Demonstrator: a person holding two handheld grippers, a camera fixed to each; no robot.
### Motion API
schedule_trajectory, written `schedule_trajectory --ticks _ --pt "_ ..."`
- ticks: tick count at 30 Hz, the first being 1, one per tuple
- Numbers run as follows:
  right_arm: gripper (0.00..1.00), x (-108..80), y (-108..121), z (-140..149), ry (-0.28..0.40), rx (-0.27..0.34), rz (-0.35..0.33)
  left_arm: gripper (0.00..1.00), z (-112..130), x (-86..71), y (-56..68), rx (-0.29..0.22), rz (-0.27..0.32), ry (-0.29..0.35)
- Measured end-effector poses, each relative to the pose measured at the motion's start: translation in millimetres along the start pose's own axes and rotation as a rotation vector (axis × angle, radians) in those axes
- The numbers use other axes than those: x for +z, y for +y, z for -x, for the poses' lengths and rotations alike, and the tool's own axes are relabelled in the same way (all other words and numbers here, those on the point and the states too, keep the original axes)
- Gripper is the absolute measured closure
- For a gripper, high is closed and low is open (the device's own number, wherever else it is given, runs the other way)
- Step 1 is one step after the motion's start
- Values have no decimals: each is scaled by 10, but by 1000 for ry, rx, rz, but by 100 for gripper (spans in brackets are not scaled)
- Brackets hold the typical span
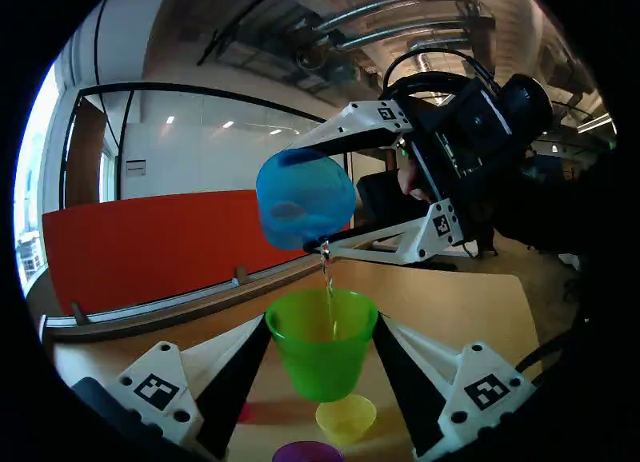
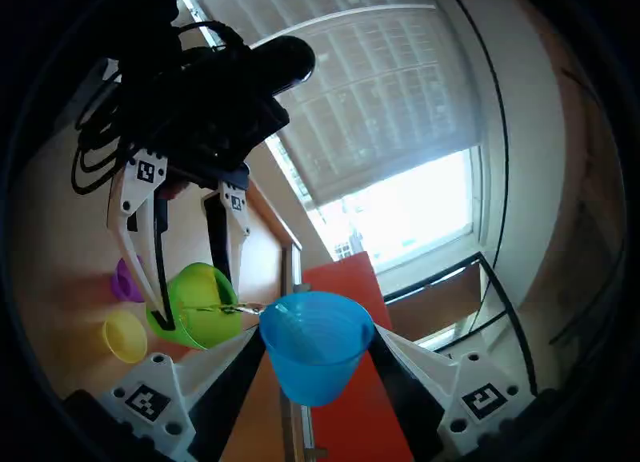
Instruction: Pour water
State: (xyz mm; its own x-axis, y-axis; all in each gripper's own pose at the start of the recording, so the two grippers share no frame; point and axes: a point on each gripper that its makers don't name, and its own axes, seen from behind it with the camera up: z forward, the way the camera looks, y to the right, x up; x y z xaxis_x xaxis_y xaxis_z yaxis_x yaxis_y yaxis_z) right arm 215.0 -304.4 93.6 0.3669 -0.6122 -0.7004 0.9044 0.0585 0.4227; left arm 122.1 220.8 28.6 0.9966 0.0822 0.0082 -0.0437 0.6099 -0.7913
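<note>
Mid-pour: my right gripper (image 2: 316, 338) pinches the tilted blue cup (image 1: 304, 197) above the green cup (image 1: 322, 358) gripped by my left gripper (image 1: 322, 328), a thin water stream (image 1: 327, 280) falling between them (fill level unclear), pouring not yet finished.

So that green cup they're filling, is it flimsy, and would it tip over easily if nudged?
The green cup looks like thin plastic, so probably light and a bit squeezable, though the left gripper leaves no visible dent. Its base is narrower than its rim, so likely tippy. Water from the blue cup should add weight.
</note>
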Motion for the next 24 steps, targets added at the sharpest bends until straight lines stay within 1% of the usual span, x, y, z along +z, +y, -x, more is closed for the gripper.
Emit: schedule_trajectory --ticks 24 --pt "9 32 19 -27 -6 -43 -1 12 -2 -40 27 11 -4 0"
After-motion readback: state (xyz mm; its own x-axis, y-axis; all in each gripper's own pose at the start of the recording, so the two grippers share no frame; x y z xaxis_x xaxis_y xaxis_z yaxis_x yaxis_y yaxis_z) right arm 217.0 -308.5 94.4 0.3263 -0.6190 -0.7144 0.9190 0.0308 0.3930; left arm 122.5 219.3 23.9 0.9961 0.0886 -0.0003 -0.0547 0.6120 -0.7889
